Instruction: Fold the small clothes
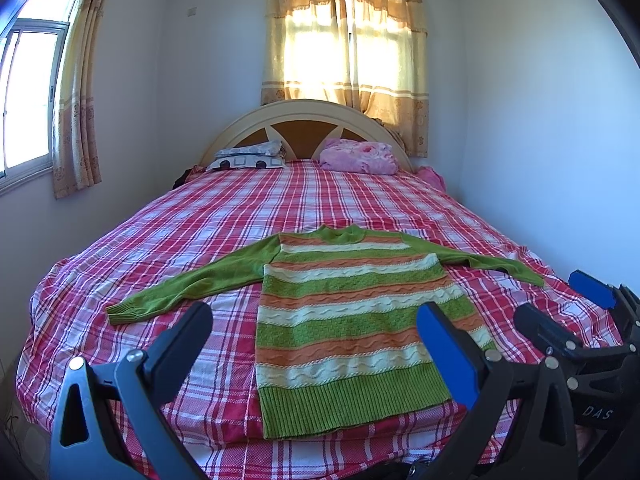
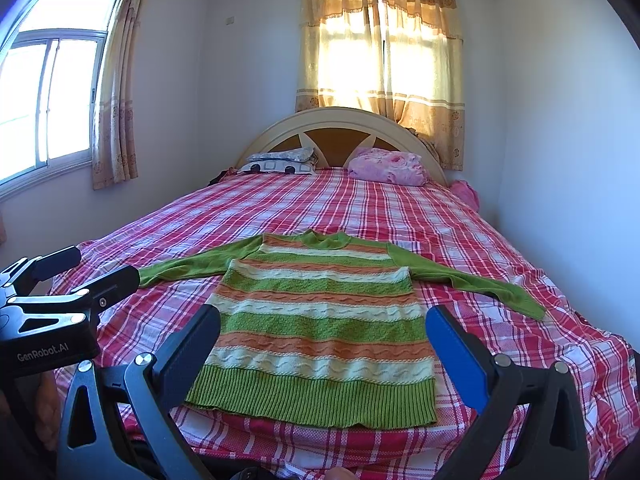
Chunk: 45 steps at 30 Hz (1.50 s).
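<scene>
A small knitted sweater (image 1: 340,312) with green, orange and cream stripes lies flat on the bed, both green sleeves spread sideways, hem toward me. It also shows in the right wrist view (image 2: 320,320). My left gripper (image 1: 316,320) is open and empty, held above the sweater's lower left part. My right gripper (image 2: 324,324) is open and empty, held above the hem area. The right gripper also shows at the right edge of the left wrist view (image 1: 560,300), and the left gripper at the left edge of the right wrist view (image 2: 96,264), both open.
The bed has a red and white plaid sheet (image 1: 280,200). A patterned pillow (image 1: 250,156) and a pink bundle (image 1: 360,156) lie by the headboard (image 1: 308,116). White walls stand on both sides, with curtained windows at the back and left.
</scene>
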Available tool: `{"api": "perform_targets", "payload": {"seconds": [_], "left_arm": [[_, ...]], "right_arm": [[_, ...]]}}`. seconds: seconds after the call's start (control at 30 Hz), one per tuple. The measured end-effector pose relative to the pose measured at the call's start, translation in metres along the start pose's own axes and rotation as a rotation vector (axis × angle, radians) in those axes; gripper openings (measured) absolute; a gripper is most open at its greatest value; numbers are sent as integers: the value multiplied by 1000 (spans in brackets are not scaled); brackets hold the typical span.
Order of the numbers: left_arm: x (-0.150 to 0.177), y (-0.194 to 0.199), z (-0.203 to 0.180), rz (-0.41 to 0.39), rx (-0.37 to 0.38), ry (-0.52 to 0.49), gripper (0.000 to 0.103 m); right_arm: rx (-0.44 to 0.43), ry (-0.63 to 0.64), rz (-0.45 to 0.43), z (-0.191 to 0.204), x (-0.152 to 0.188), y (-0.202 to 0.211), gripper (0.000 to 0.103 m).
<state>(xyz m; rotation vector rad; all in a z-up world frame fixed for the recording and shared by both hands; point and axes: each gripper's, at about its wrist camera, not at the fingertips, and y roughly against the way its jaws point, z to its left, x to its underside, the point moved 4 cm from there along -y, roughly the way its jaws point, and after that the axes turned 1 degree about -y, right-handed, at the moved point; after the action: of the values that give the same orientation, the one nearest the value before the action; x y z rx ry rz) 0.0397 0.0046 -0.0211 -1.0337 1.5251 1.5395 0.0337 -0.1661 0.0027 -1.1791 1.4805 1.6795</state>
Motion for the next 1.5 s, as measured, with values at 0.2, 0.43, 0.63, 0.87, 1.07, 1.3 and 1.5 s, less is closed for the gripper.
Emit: {"api": "perform_targets", "payload": {"seconds": [0.2,0.43,0.63,0.87,1.07,1.3,1.5], "left_arm": [[0,1,4,-1,2,3,103],[0,1,3,0,2,2,103],[0,1,2,0,1,2,103],[0,1,3,0,1,2,103],[0,0,3,1,-2,0,103],[0,0,5,-1,-7,-1,103],[1,-3,6,11,-8,-2,103]], "right_arm": [[-5,2,3,1,1,-1,102],[-8,6,7,3,4,-3,102],[-11,8,10,5,6,-4,102],[-13,9,11,7,6,-4,102],[-16,8,14,7,6,-4,102],[-20,9,15,8,7,-4,102],[-28,8,24,7,9,-6,102]]}}
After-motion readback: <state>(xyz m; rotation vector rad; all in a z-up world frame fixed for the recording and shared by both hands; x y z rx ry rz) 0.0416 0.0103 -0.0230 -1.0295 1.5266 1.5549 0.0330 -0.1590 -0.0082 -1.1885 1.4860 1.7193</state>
